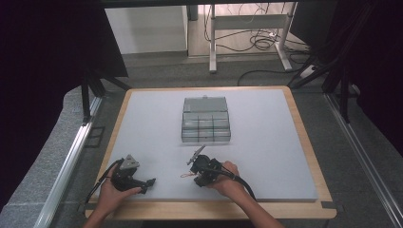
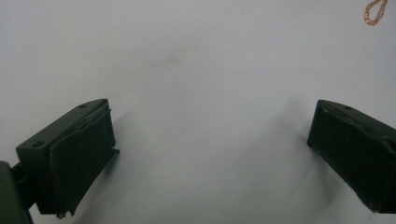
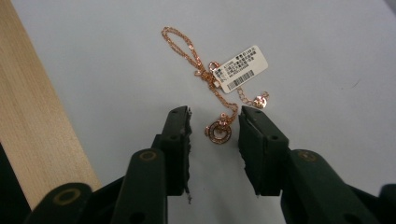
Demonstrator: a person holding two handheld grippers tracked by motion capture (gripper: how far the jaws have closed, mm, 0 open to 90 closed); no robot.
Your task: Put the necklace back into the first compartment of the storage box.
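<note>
Two jaws of our right gripper [image 3: 214,119] stand narrowed around the necklace [image 3: 205,77] on the grey mat [image 3: 303,42], not yet pinching. Light, limp, slippery chain; we judge its ring pendant [image 3: 219,133] the best hold. Left gripper [image 2: 210,140] gapes wide.

Both tongs: black bodies, blocky black jaws. Left tongs [image 1: 151,181] carry a grey 3-cornered plate [image 1: 129,163] at 12 o'clock, black cable [image 1: 97,186] off toward 7. Right tongs [image 3: 214,122]: brass-ringed screw holes on the arms, cable [image 1: 242,184] toward 4. Forearms bare, no sleeves.
</note>
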